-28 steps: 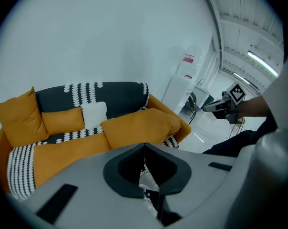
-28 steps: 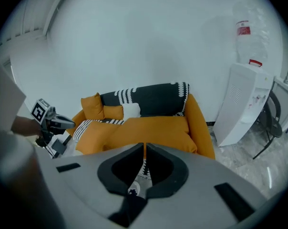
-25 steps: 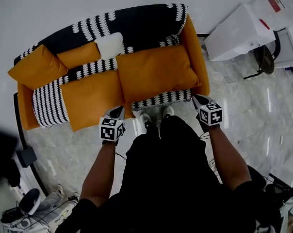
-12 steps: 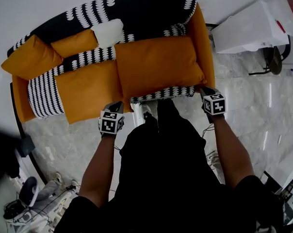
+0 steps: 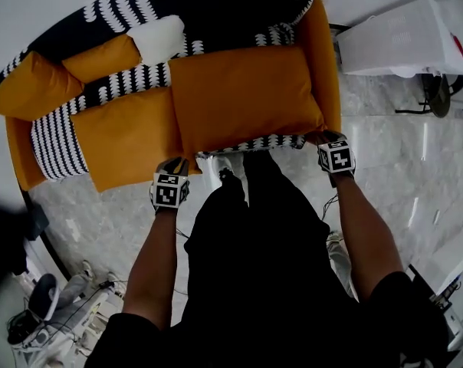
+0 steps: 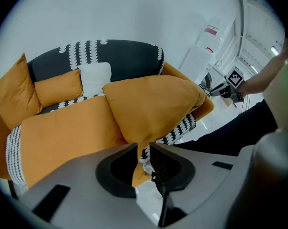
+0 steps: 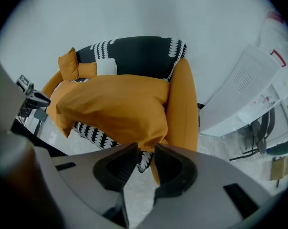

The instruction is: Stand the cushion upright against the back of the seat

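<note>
Orange cushion [image 5: 243, 98]: lies flat on the right half of the black-and-white sofa [image 5: 216, 6], against the orange armrest [image 5: 323, 60], not upright. Left tool [image 5: 179, 162]: jaws have just been opening, loose, cushion's front left corner between them. Right tool [image 5: 328, 137]: jaws likewise just opening, released, front right corner at their tips.

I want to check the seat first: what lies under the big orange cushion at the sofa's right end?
A black-and-white patterned cover shows below the front edge of the big orange cushion. The rest under it is hidden.
</note>
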`<state>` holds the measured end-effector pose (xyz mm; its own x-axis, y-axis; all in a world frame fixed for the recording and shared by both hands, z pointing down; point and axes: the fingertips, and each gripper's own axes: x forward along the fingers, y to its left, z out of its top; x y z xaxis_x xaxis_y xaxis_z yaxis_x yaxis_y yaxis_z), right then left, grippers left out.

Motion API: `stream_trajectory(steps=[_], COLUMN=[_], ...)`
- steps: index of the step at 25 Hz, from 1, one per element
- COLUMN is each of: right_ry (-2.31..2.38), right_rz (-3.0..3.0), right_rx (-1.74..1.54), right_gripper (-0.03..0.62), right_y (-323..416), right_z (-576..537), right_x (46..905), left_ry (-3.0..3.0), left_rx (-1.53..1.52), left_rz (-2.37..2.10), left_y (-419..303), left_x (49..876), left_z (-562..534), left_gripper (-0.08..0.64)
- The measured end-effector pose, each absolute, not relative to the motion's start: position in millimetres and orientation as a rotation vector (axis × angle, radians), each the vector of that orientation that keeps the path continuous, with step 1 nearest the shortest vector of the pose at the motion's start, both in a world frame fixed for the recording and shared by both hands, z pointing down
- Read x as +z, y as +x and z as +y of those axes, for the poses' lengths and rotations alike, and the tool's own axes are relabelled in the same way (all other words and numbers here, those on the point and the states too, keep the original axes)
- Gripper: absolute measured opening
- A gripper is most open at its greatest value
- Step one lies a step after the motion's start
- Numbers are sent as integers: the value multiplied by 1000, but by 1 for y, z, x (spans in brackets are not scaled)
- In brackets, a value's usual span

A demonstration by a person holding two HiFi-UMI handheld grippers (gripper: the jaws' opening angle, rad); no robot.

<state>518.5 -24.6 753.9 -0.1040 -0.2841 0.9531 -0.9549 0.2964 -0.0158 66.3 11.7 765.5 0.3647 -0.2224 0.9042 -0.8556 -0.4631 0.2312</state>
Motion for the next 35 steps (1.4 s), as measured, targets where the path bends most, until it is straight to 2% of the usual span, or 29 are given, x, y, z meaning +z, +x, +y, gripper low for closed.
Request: stream_trajectory(steps=[2, 7, 17, 21, 28, 35], right_ry=[1151, 1137, 1121, 1150, 1117, 1137], right_rz=[-1582, -1557, -1544, -1528, -1530, -1574], right_rx=[858, 863, 870, 941, 922, 969], right_gripper=[106, 118, 144, 142, 57, 46], right_y=[523, 528, 534, 535, 537, 532], right_z=[-26, -31, -33, -35, -36, -51], right_x=[761, 777, 796, 802, 795, 771], left_ry=[1876, 1883, 1779, 1789, 1791, 1803], left_rx=[1125, 1193, 1252, 1255, 1254, 1232], left_rz=[-934, -913, -899, -907, -911, -995], left_y=[67, 68, 66, 65, 73, 70], left_x=[773, 792, 826, 828, 817, 787], left_z=[13, 11, 14, 8, 1, -26], left_gripper=[100, 135, 150, 150, 84, 58])
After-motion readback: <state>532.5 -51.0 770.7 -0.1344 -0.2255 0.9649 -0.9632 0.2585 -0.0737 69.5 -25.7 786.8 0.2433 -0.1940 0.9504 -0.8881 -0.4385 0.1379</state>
